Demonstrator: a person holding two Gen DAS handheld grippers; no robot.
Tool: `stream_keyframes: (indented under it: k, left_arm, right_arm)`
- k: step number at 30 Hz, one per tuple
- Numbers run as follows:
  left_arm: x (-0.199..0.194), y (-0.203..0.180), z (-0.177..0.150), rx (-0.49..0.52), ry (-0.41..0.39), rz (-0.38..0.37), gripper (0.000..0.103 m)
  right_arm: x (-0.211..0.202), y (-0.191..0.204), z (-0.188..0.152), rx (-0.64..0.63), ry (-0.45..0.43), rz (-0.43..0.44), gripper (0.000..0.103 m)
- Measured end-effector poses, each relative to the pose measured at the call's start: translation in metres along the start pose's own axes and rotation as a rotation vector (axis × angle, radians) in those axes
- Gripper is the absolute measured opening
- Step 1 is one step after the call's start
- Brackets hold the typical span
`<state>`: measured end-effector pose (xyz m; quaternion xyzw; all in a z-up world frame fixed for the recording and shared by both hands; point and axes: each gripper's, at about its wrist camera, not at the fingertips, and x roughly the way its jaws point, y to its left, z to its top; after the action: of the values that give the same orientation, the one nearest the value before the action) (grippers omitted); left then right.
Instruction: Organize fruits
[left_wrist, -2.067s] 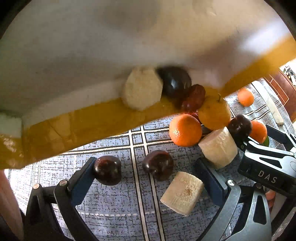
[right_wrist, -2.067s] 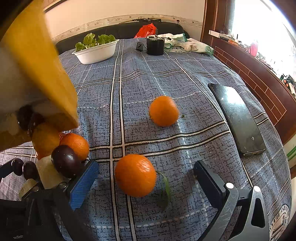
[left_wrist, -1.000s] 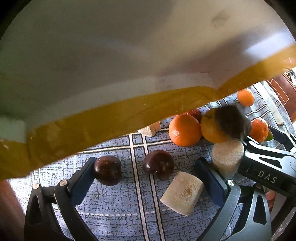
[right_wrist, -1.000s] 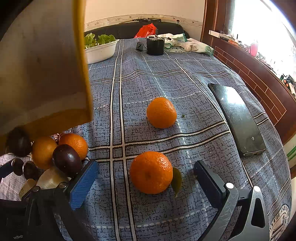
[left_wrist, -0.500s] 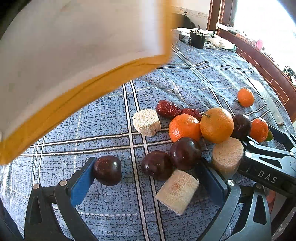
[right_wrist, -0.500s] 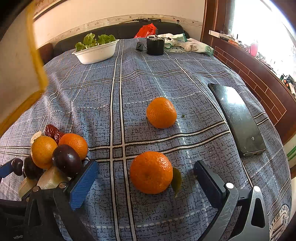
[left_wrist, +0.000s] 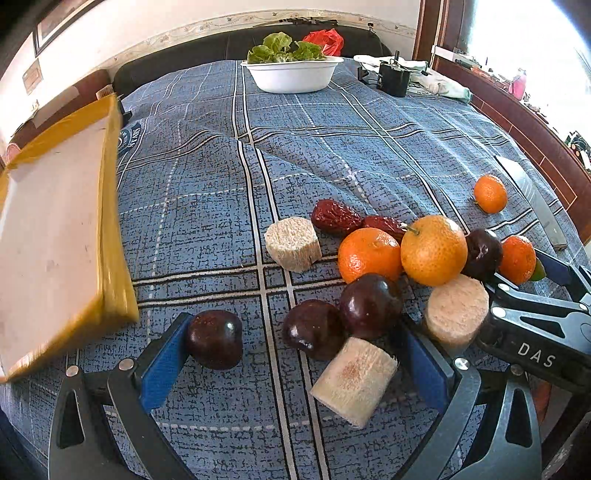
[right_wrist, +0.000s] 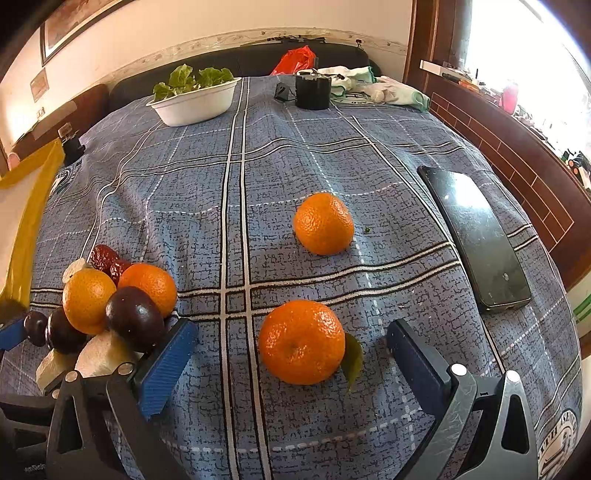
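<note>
Far left: a yellow-rimmed tray (left_wrist: 55, 236) with a white inside, tilted and blurred, raised above the blue checked cloth (left_wrist: 207, 192) covering the table.

Left gripper (left_wrist: 295, 354): fingers (left_wrist: 164, 363) spread wide, pinching nothing. A dark plum (left_wrist: 214, 343) sat against the inner face of its left finger. Between the fingers lay two more plums (left_wrist: 314, 328), touching each other, and a pale cut cane piece (left_wrist: 352, 382) just in front of them.

Centre: a second cane piece (left_wrist: 293, 243) lay alone on the cloth; beside it two red dates (left_wrist: 334, 218); then an orange (left_wrist: 369, 254) touching a yellow-orange round fruit with a stem (left_wrist: 434, 249); a third cane piece (left_wrist: 456, 314) below these; a fourth plum (left_wrist: 482, 253) at the right of the pile.

Right gripper (right_wrist: 291, 354): fingers (right_wrist: 166, 363) spread wide, holding nothing. A tangerine with a green leaf (right_wrist: 301, 341) lay on the cloth between them, touching neither. Another tangerine (right_wrist: 323, 223) lay farther off, well apart.

Far right: a black phone (right_wrist: 476, 236) flat on the cloth.

Far end of the table: a white bowl (right_wrist: 195, 101) of green leaves and a black cylindrical container (right_wrist: 312, 92).
</note>
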<state>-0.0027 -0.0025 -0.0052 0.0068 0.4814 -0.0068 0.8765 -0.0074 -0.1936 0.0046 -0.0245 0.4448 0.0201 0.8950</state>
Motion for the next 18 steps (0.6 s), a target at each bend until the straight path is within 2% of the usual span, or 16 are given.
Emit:
stream_keyframes:
  k: [5,6,7,18]
  left_arm:
    - [0.002,0.005,0.002,-0.011,0.006,-0.009,0.103]
    - [0.000,0.010,0.003,-0.026,-0.031,-0.031,0.103]
    - [0.001,0.008,0.003,-0.022,-0.012,-0.025,0.103]
    - [0.001,0.010,0.003,-0.020,-0.002,-0.021,0.103]
  right_arm:
    - [-0.001,0.000,-0.001,-0.017,0.005,0.012,0.103]
    - [-0.001,0.000,-0.001,-0.019,0.005,0.013,0.103]
    - [-0.001,0.000,-0.001,-0.021,0.006,0.014,0.103]
    - [-0.003,-0.002,-0.003,-0.060,0.022,0.046,0.103]
